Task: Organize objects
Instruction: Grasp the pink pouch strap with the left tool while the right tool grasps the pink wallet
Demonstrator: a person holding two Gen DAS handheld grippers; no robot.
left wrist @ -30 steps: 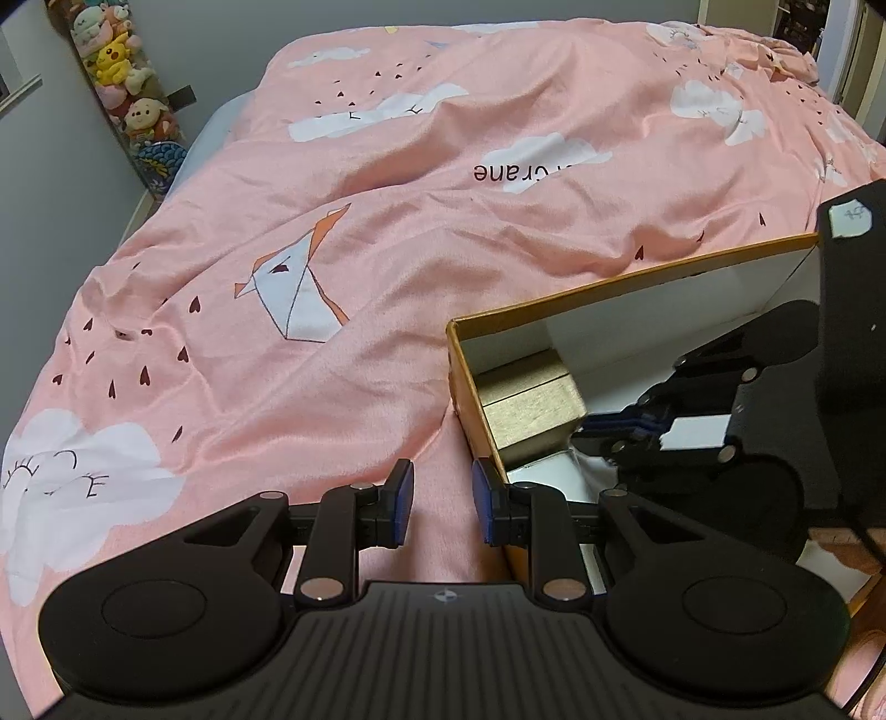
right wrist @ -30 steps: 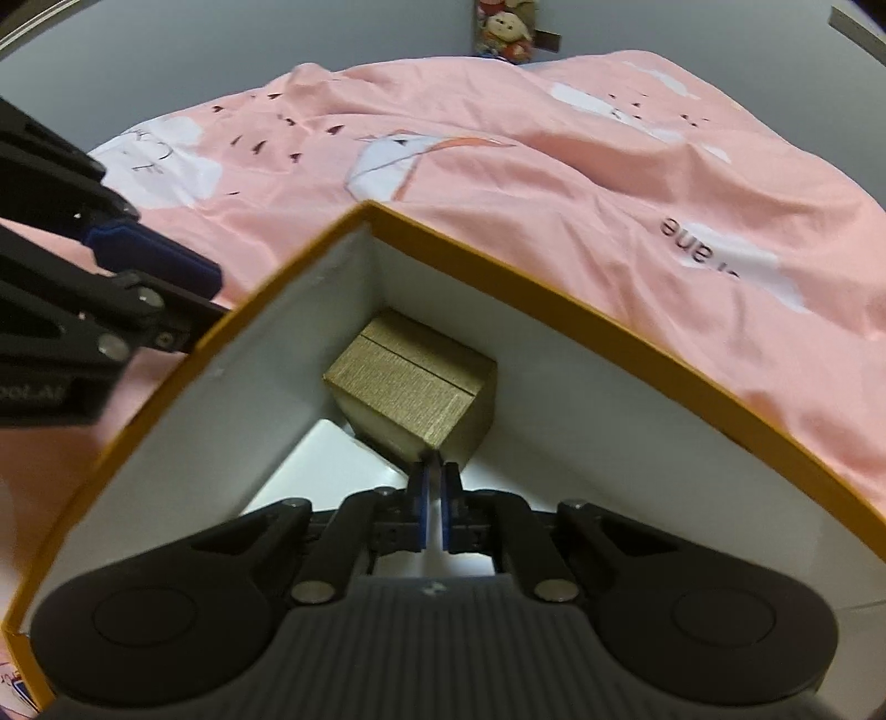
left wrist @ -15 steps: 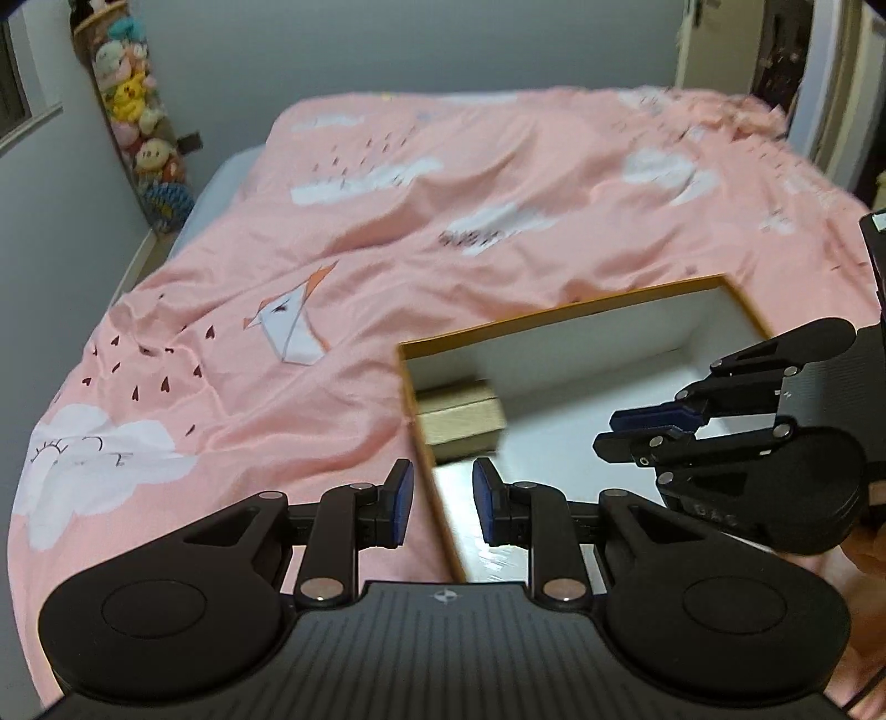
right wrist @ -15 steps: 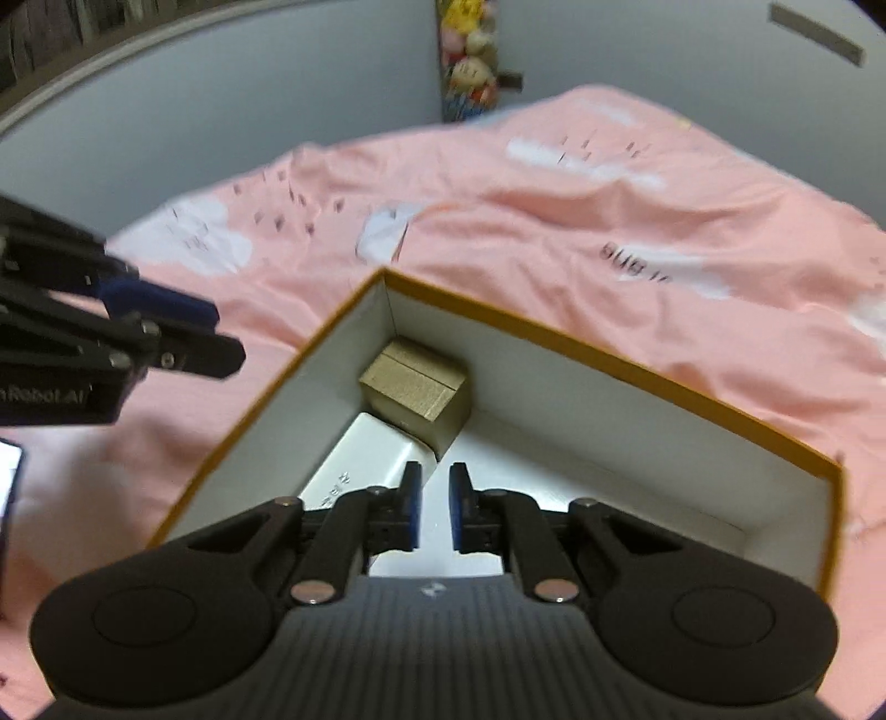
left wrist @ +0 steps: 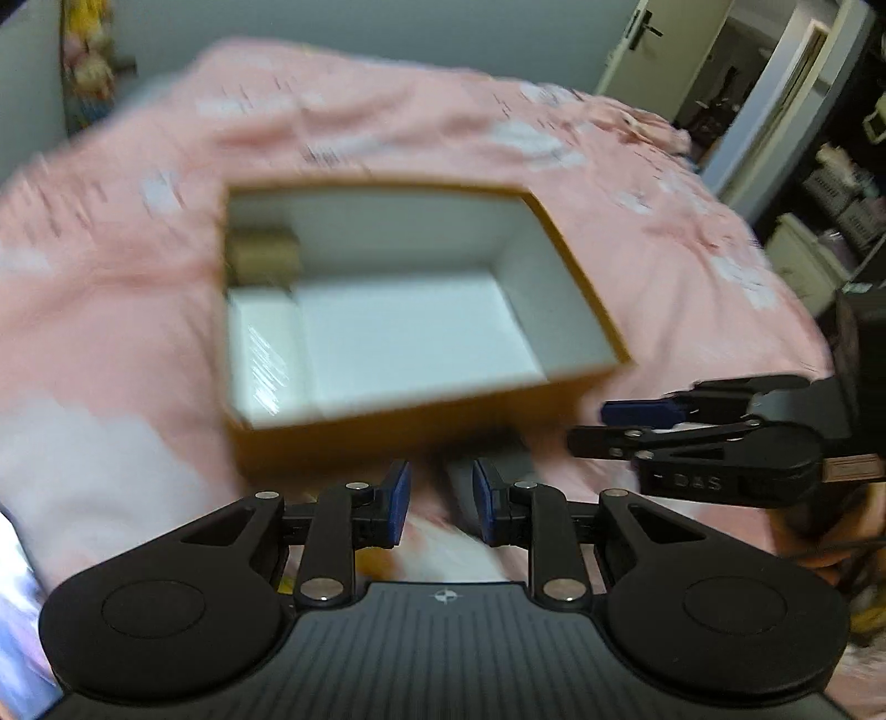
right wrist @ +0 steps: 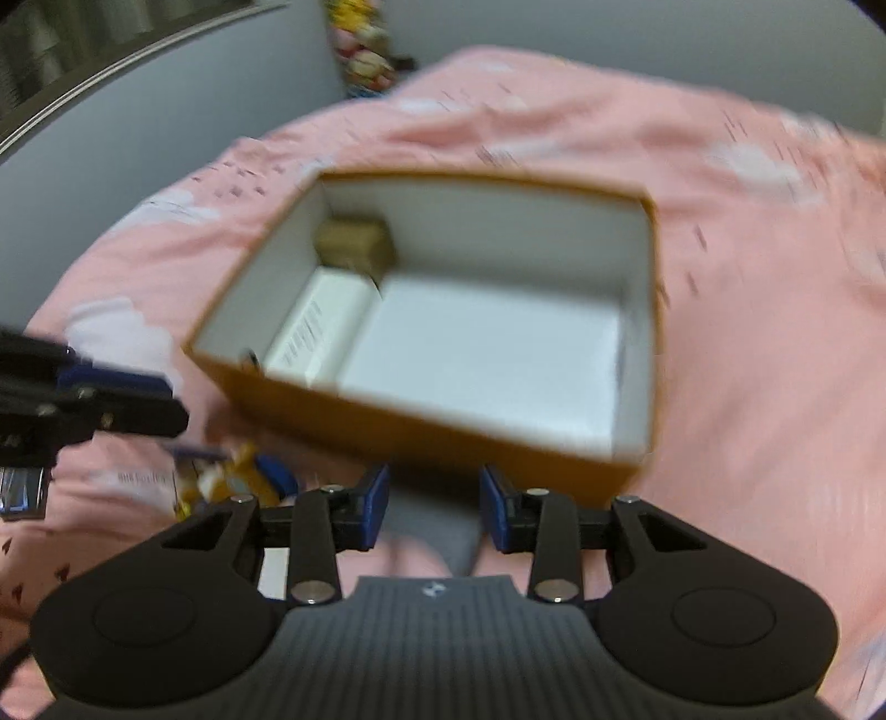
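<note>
Both tongs empty: right gripper [right wrist: 433, 509] w/ jaws just opening, spread, nothing between; left gripper [left wrist: 440, 503] narrow gap, gripping nothing.
Open orange cardboard box w/ white inside [right wrist: 631, 266] sits on pink cloud-print bedspread [right wrist: 775, 332], just beyond both grippers. Inside, far-left corner: small gold-brown box [right wrist: 354, 241]; flat white box w/ print [right wrist: 318, 332] lies along left wall, touching it. Near box's front, by left gripper: yellow-blue packet [right wrist: 238, 476], blurred. Plush toys [right wrist: 362, 50] at grey wall.
</note>
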